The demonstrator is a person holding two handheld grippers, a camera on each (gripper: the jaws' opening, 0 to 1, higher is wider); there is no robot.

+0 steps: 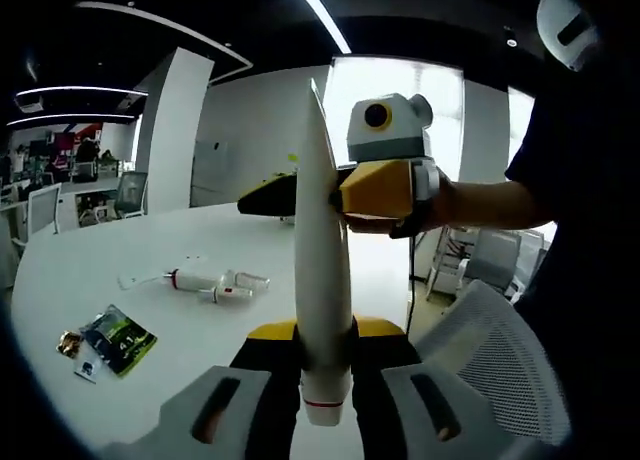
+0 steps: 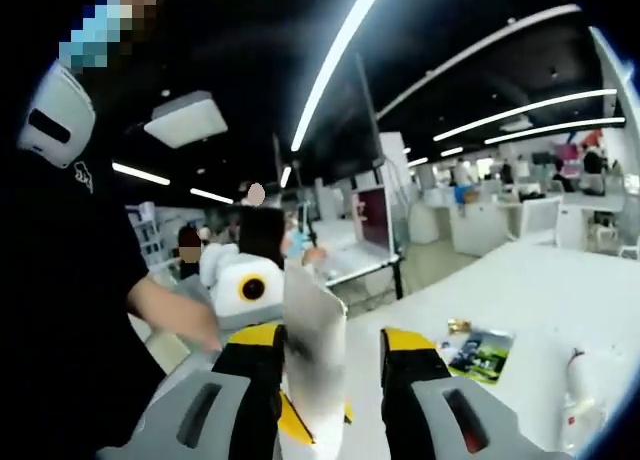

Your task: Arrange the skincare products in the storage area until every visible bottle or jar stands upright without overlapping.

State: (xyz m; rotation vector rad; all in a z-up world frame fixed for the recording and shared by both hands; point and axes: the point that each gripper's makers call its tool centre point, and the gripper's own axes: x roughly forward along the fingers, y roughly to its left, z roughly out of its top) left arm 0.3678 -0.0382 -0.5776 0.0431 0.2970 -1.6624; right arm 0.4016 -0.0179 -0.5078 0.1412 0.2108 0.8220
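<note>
In the left gripper view, my left gripper (image 1: 325,405) is closed on the cap end of a long white squeeze tube with a thin red ring near its cap (image 1: 323,280), which I hold up in the air above the round white table (image 1: 120,260). The tube's flat crimped end points away from me. My right gripper (image 1: 345,192), yellow and black, comes in from the right and its jaws stand on either side of the tube's upper part, touching or nearly so. Lying on the table well beyond are two small white tubes with red bands (image 1: 215,283), both on their sides, and nearer the edge a dark green sachet (image 1: 118,338) with small packets beside it. So nothing out there stands upright yet.

In the right gripper view, the flat crimped end of the same tube (image 2: 314,350) rises between my right gripper's (image 2: 332,365) jaws; whether they pinch it or only bracket it I cannot tell. The other gripper (image 2: 250,325) shows just behind. The sachet (image 2: 480,352) lies on the table (image 2: 530,290), and a white bottle-like thing (image 2: 580,390) sits at the right edge.

I judge the task barely begun: one tube in hand, the rest lying flat.
</note>
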